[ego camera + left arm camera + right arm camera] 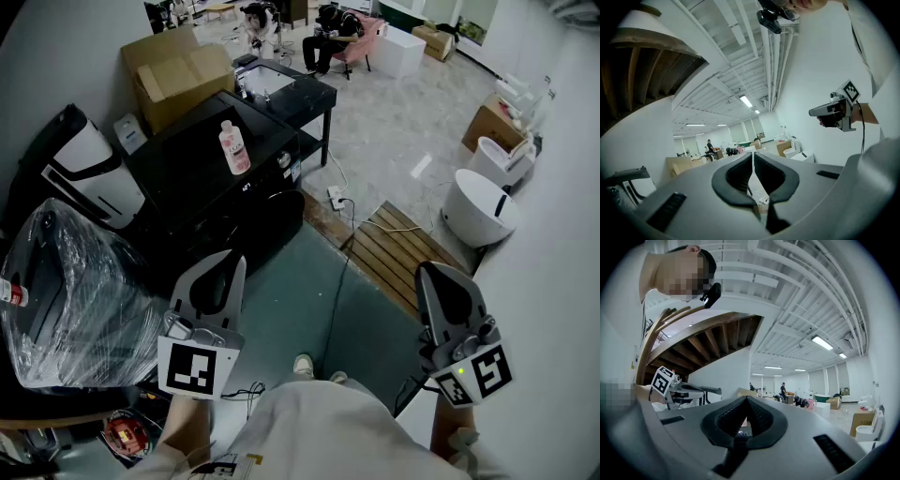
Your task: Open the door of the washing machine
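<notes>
The washing machine (220, 192) is black and stands ahead of the person, to the left, with its front turned toward the green floor (309, 300). The door is on that dark front; its handle cannot be made out.

A pink bottle (232, 147) rests on the top of the machine. Judgement: a sharp pull on the door can shake the machine and knock the bottle to the floor.

The left gripper (231, 264) and the right gripper (428, 274) are held level, well apart from the machine. The fingers of both are clenched on nothing. Judgement: if they reach the door this way, they can only push on the front or slide off it. They must spread before they can take the handle.

A cable (343, 272) runs across the floor between the person and the machine, beside a wooden slatted board (398, 251). Judgement: stepping forward can snag the cable or catch the edge of the board.

A plastic-wrapped bundle (75, 291) sits just beside the left gripper and can be brushed by that arm.
</notes>
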`<state>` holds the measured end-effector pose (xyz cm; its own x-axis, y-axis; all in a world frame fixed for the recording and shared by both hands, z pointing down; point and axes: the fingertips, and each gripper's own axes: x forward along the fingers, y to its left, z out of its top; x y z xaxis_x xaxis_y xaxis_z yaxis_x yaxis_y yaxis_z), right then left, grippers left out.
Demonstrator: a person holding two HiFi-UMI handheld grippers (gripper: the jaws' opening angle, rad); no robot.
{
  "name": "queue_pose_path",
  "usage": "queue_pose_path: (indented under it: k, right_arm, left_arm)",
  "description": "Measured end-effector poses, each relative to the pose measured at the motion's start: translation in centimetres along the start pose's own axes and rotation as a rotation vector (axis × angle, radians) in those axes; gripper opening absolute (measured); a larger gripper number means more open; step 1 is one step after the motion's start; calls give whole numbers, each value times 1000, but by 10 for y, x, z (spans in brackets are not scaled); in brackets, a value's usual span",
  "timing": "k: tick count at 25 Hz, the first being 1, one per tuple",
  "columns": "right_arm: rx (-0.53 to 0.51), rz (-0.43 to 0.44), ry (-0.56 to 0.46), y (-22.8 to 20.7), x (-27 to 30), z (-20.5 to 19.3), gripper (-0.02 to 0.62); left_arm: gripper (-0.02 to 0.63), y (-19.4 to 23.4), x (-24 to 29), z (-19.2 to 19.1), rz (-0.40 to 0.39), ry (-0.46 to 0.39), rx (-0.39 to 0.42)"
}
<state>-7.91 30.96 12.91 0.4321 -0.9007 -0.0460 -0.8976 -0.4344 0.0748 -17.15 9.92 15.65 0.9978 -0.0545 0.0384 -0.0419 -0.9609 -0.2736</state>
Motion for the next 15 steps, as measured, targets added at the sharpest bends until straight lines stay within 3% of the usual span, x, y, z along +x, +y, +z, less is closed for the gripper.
queue_pose_path:
  k: [6,15]
  right_arm:
    - [48,-8,-14,6,4,2,23]
    - [39,-13,13,23,15,-5,23]
  left_arm:
    - [31,11,-3,-14,-43,13,-35]
    - [31,23,-4,-28,-39,29,-40]
